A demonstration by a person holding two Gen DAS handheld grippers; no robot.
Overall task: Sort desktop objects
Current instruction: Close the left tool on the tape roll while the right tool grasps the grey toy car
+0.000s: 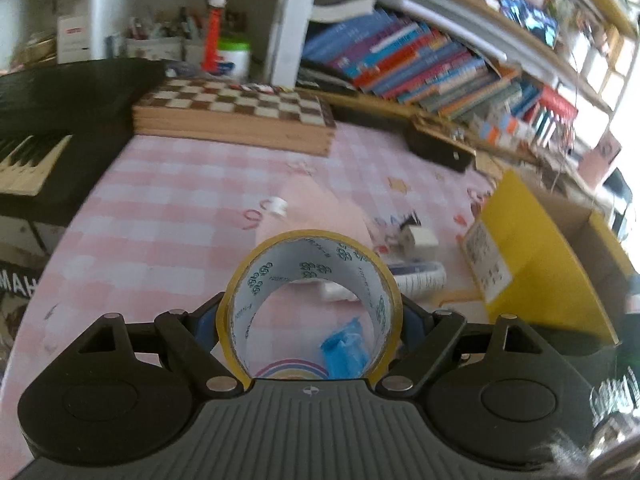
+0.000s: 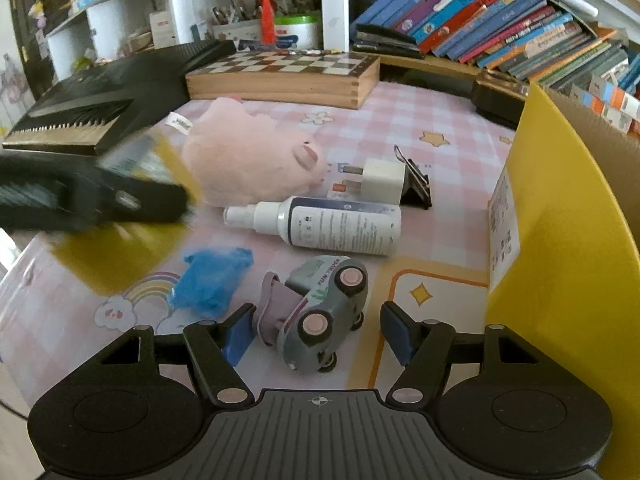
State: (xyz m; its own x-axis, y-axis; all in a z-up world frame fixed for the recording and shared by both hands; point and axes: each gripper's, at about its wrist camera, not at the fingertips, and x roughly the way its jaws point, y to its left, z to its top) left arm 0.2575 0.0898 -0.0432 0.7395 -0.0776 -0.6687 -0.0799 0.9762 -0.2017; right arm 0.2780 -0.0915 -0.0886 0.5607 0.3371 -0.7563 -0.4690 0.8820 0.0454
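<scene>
Tape roll (image 1: pixel 308 304) sits clamped in the left tongs (image 1: pixel 309 320); right tongs (image 2: pixel 316 334) gape wide around the toy car (image 2: pixel 320 312), bottle (image 2: pixel 340 224) beyond, unsorted.

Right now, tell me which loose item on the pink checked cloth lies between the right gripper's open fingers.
The grey toy truck with pink wheels, tipped on its side, lies between the right gripper fingers; the white spray bottle and blue crumpled cloth lie beyond them.
</scene>
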